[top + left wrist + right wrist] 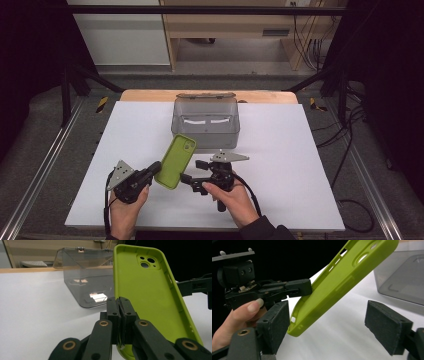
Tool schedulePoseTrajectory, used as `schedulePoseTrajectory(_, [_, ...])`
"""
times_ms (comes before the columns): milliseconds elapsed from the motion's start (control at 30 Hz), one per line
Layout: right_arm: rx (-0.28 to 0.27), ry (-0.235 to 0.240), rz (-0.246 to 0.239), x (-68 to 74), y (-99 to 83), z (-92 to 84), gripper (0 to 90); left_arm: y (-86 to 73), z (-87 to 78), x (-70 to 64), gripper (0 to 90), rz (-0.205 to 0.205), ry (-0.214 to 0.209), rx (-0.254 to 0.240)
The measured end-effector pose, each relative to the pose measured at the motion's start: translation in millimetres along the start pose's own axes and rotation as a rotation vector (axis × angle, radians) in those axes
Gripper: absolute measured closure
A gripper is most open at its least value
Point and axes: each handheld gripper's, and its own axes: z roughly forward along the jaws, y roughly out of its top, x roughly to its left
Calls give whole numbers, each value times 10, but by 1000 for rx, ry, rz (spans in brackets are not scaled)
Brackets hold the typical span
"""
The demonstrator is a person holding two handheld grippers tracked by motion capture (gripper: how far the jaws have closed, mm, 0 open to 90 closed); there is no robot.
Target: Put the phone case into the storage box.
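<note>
A lime-green phone case [176, 161] is held tilted above the white table, camera cut-out end up. My left gripper [156, 167] is shut on its long edge; in the left gripper view the jaws [120, 312] pinch the rim and the case's hollow inside [147, 295] faces me. My right gripper [192, 171] points left at the case's lower end. In the right gripper view its gripper [330, 326] stands open, the case's bottom corner [298, 327] sits close to the left pad [274, 323], and the right pad [387, 327] is well clear of it.
A clear grey plastic box [205, 131] with its lid tipped back stands at the table's middle rear, just beyond the case. The same box [85, 282] shows ahead in the left gripper view. White table surface [300, 165] spreads to both sides.
</note>
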Motion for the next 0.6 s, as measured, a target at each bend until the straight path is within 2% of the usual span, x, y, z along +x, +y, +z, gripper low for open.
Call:
schedulePoseTrajectory(200, [4,-4,-3,6,2,13,306,5,-12,-9,882,8,2,-14])
schedulePoseTrajectory(600, [4,34,24,11,40,58,483,11,-28,-37,882,29,20,-33])
